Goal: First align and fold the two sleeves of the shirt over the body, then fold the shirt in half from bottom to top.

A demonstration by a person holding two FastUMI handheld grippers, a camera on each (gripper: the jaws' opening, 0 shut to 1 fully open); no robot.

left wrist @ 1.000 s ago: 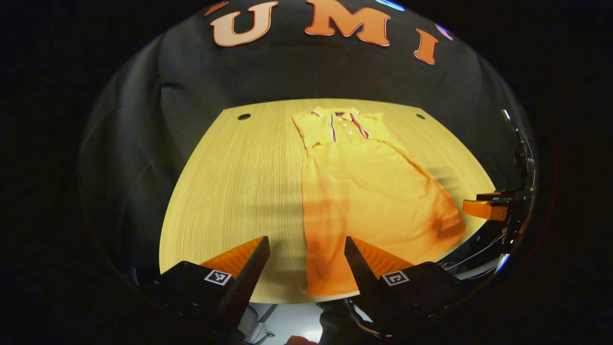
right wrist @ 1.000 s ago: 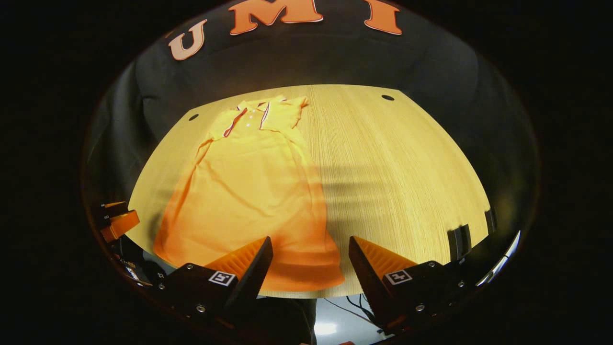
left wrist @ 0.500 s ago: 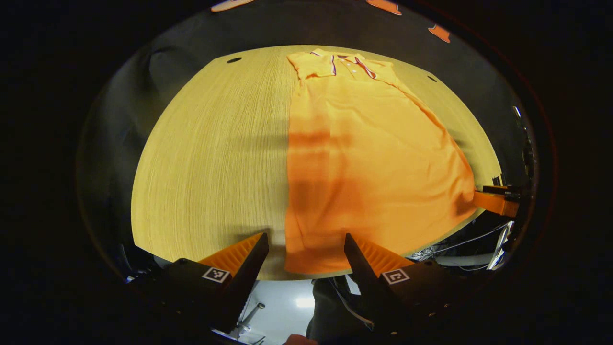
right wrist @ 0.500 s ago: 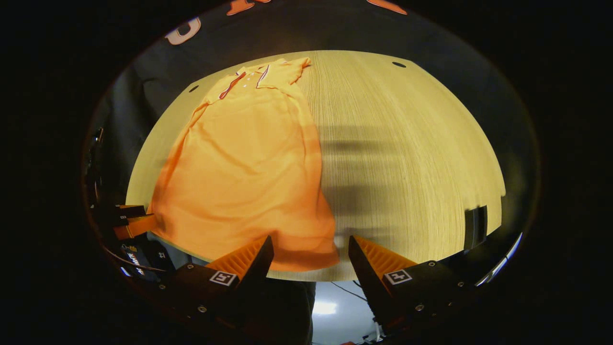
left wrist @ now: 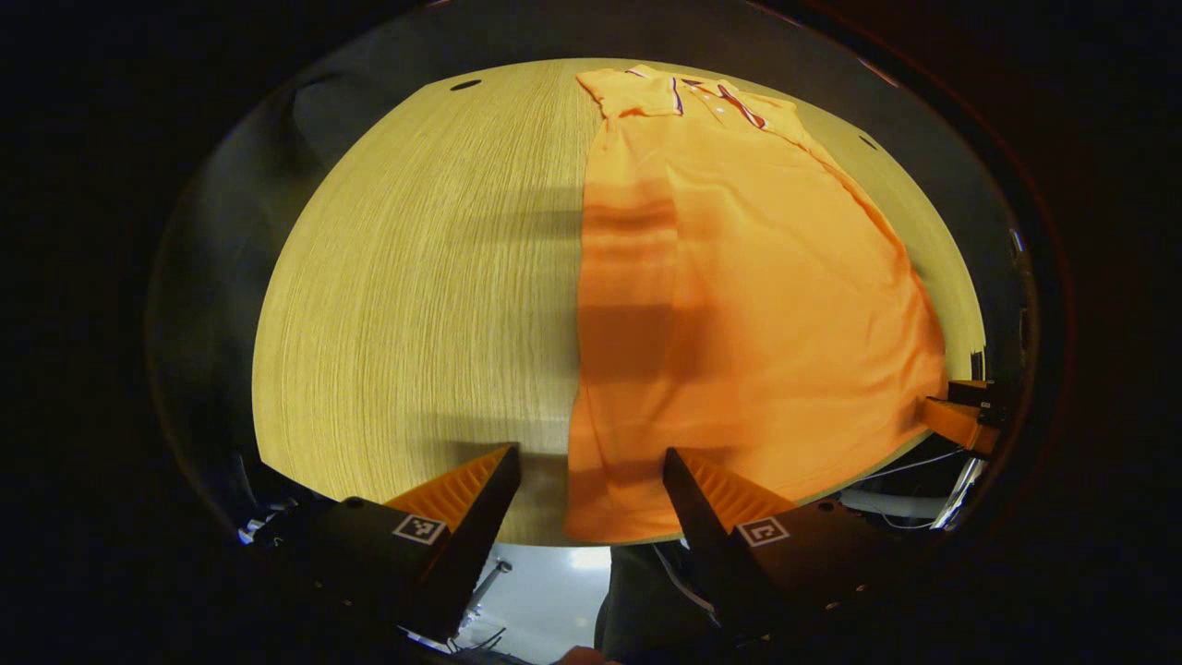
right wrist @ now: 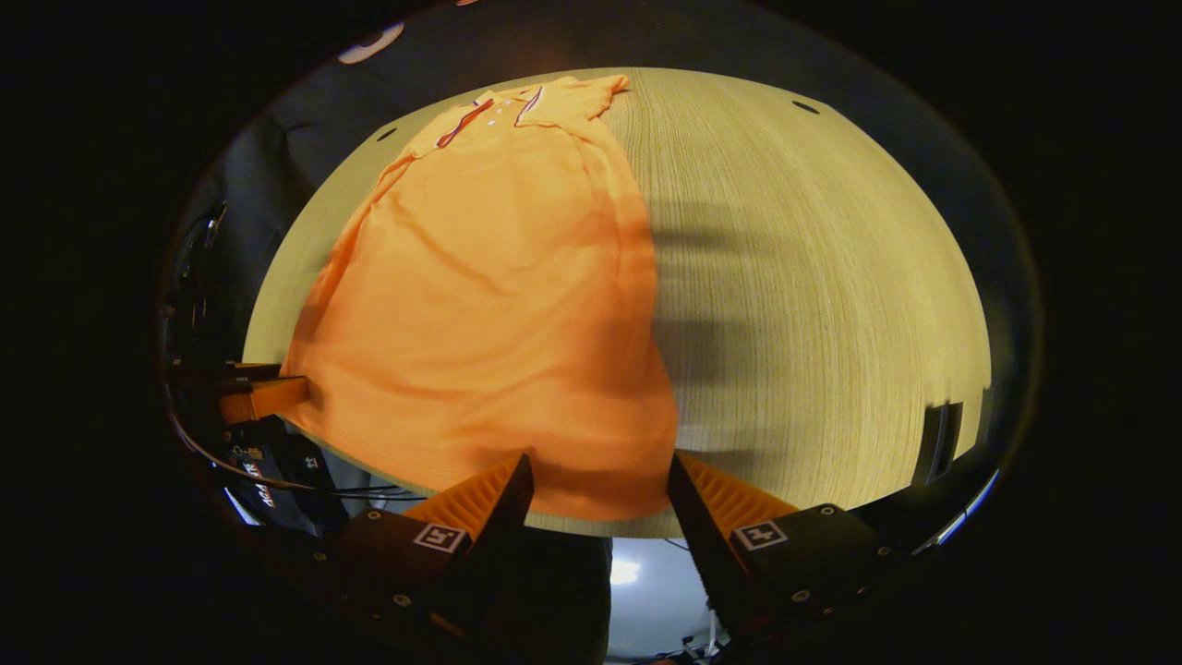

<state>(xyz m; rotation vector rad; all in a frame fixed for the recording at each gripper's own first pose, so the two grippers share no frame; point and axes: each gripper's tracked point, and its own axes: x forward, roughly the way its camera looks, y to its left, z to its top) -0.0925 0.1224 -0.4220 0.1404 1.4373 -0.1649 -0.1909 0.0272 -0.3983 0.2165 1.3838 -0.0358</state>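
Your left gripper (left wrist: 591,466) and right gripper (right wrist: 600,471), jaws spread, flank the hem corners of the orange shirt (left wrist: 739,277), sleeves folded in, flat on the table (left wrist: 416,277).

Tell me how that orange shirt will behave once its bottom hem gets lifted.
The orange shirt lies flat with soft wrinkles, so it is likely floppy and will sag between grip points. It looks thin, probably light. Its hem reaches the table edge, so it may slide when tugged.

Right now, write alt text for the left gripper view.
An orange shirt lies flat on a wooden table, collar at the far edge. The left gripper hangs open over its near hem corner, and the right gripper shows at the shirt's other corner.
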